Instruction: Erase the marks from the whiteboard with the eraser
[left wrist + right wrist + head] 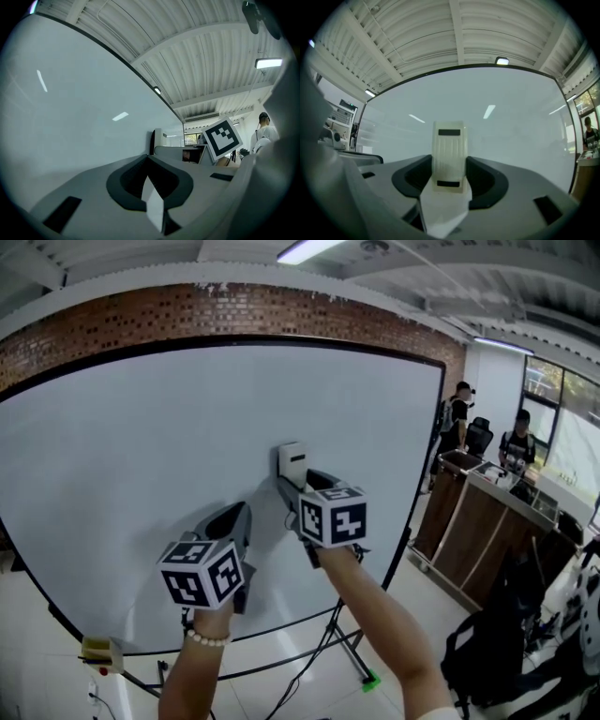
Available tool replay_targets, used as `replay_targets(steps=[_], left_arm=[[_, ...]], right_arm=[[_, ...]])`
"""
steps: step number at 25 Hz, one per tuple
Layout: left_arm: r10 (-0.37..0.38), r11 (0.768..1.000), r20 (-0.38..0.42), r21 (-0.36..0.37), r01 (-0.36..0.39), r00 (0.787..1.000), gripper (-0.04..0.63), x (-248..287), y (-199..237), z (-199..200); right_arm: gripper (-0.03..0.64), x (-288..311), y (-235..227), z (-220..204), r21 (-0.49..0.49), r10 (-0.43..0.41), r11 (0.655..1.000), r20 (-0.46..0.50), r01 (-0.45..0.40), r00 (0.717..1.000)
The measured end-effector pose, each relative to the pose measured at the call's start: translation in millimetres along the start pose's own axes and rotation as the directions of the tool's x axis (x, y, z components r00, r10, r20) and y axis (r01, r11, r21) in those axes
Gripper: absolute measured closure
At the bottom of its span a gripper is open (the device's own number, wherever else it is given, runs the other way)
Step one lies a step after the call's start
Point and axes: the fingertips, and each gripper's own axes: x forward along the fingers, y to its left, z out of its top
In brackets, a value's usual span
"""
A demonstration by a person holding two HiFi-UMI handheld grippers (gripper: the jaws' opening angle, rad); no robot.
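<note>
A large whiteboard (150,446) on a stand fills the head view; no marks show on it. My right gripper (298,486) is shut on a cream-white eraser (292,462), holding it against the board near its middle. In the right gripper view the eraser (449,154) stands upright between the jaws, with the whiteboard (511,126) behind it. My left gripper (234,521) hangs lower left, close to the board, jaws together with nothing in them. In the left gripper view the whiteboard (70,117) runs along the left, and the eraser (164,137) and the right gripper's marker cube (221,137) show ahead.
A brick wall (216,310) runs above the board. The board's black stand legs (333,648) spread over the floor below. A wooden counter (487,521) with two people behind it stands at the right, and a black bag (492,652) lies at lower right. A small yellow box (98,650) sits at the lower left.
</note>
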Motion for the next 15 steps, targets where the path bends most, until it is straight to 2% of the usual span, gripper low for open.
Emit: replay_targets(steps=[15], left_arm=[[0.012, 1.0, -0.025, 0.004, -0.012, 1.0, 0.607, 96, -98, -39]], right_arm=[[0.365, -34, -144, -3, 0.011, -0.006, 1.0, -0.004, 0.006, 1.0]])
